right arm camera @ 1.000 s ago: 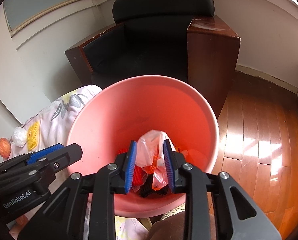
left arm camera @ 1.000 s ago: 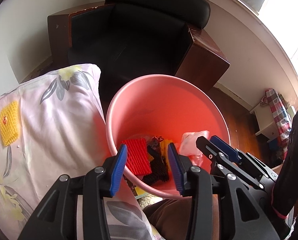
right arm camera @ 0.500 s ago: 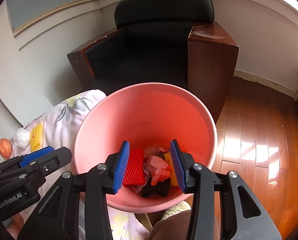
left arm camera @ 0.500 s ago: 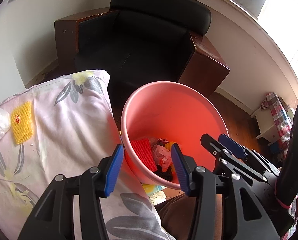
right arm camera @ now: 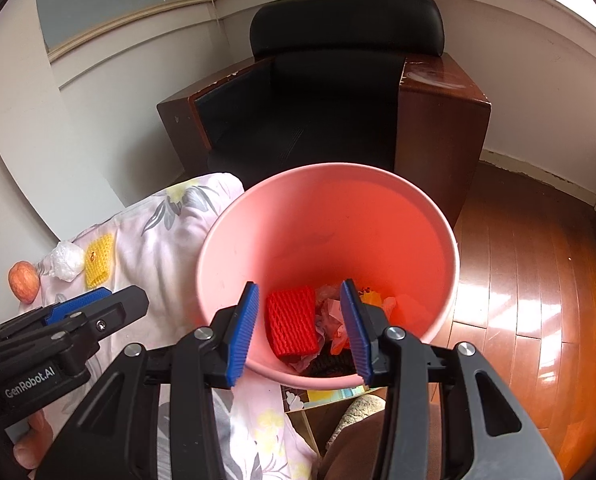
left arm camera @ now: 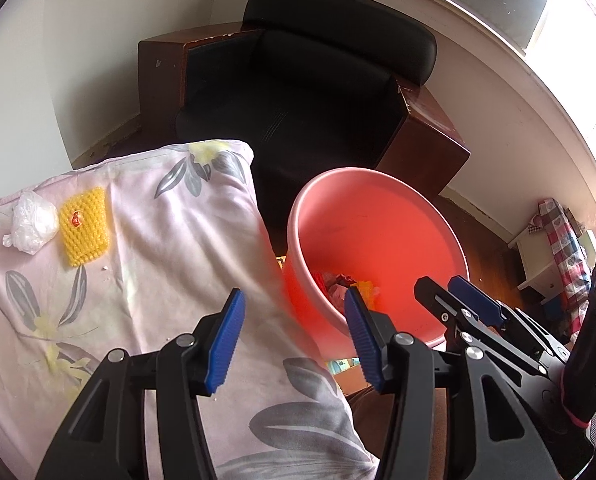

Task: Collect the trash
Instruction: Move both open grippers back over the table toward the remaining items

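1. Left wrist view: the left gripper (left arm camera: 294, 336) hangs over the edge of the sheet (left arm camera: 158, 280), jaws spread wide with nothing between them.
2. Far corner of the sheet: a yellow net (left arm camera: 84, 232) with a small red sticker, unreadable, touching a clear bag (left arm camera: 32, 222).
3. The pink bin (left arm camera: 378, 216) sits just beside the sheet, trash at its bottom; the right gripper (left arm camera: 454, 294) shows at the right.
4. Right wrist view: the right gripper (right arm camera: 300, 332) hovers over the bin (right arm camera: 326, 220), jaws apart and empty.
5. Inside the bin: a red net (right arm camera: 292, 320), pink plastic (right arm camera: 330, 312), orange scraps (right arm camera: 378, 302).
6. On the sheet (right arm camera: 154, 240), the yellow net (right arm camera: 98, 262), the clear bag (right arm camera: 67, 261) and an apple (right arm camera: 23, 281) lie in a row.
7. The left gripper (right arm camera: 78, 308) reads "GenRobot.AI".
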Demonstrator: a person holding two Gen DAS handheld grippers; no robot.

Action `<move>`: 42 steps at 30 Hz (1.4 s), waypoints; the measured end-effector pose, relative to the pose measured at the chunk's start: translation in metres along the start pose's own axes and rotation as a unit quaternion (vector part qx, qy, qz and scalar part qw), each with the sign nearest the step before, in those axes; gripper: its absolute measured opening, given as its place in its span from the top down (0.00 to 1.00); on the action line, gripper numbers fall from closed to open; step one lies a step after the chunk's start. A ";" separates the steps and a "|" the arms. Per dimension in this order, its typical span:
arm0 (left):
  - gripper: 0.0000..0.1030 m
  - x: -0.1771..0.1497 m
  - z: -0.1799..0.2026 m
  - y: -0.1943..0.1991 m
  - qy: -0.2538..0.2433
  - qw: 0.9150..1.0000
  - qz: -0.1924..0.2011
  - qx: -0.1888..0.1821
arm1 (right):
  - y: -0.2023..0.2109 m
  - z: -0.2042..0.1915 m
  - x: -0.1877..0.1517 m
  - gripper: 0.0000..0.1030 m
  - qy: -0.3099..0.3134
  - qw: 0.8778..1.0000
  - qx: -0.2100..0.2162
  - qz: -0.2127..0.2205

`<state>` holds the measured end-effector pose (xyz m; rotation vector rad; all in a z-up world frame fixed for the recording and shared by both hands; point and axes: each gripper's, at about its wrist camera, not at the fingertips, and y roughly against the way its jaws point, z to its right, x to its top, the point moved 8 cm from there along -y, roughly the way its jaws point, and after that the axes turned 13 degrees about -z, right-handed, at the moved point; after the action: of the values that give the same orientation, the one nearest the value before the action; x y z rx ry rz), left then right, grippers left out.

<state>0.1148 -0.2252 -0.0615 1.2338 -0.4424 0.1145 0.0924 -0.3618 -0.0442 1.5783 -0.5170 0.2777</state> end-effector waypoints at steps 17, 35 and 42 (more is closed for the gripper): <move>0.51 -0.033 -0.055 0.025 0.045 0.999 0.014 0.025 | 0.012 -0.055 -0.022 0.58 0.035 0.999 0.024 0.010; 0.51 -0.078 -0.132 0.040 0.082 0.994 0.021 0.062 | -0.008 -0.130 -0.044 0.58 0.100 0.993 0.067 -0.020; 0.51 -0.094 -0.168 0.055 0.087 0.992 0.035 0.086 | -0.018 -0.158 -0.049 0.58 0.122 0.989 0.082 -0.031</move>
<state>0.0560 -0.0360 -0.0928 1.3645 -0.3284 0.3233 0.0796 -0.1983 -0.0706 1.6875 -0.2597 0.4695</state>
